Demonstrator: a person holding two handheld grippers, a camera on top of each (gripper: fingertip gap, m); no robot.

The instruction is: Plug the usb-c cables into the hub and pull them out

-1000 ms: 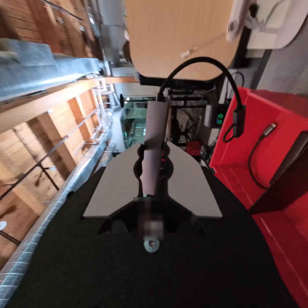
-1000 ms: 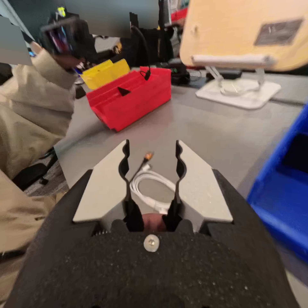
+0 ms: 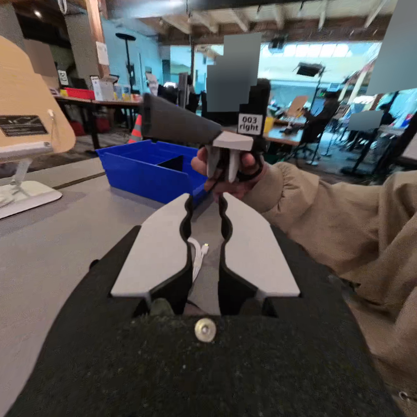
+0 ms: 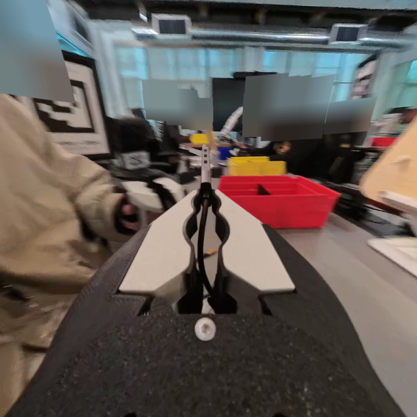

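My left gripper (image 3: 205,198) is open and empty, low over the grey table (image 3: 56,237). A coiled white cable (image 3: 198,255) with a small plug lies on the table between its fingers. My right gripper (image 4: 205,193) is shut on the slim grey hub (image 4: 205,167) at its cable end. The hub sticks out forward past the fingertips. The hub's black cable (image 4: 202,230) loops back between the fingers. An orange-tipped plug (image 4: 211,252) lies on the table below. In the left wrist view a hand in a tan sleeve (image 3: 316,214) holds the other gripper just ahead.
A blue bin (image 3: 144,171) stands ahead of the left gripper. A red bin (image 4: 279,209) and a yellow bin (image 4: 255,167) stand ahead of the right gripper. A tan board (image 3: 22,101) on a white stand (image 3: 29,196) is at the left. People and desks fill the blurred background.
The left gripper held the hub, turned sideways by the red bin; now it is level, open and empty over the white cable. The right gripper was open; now it is shut on the hub.
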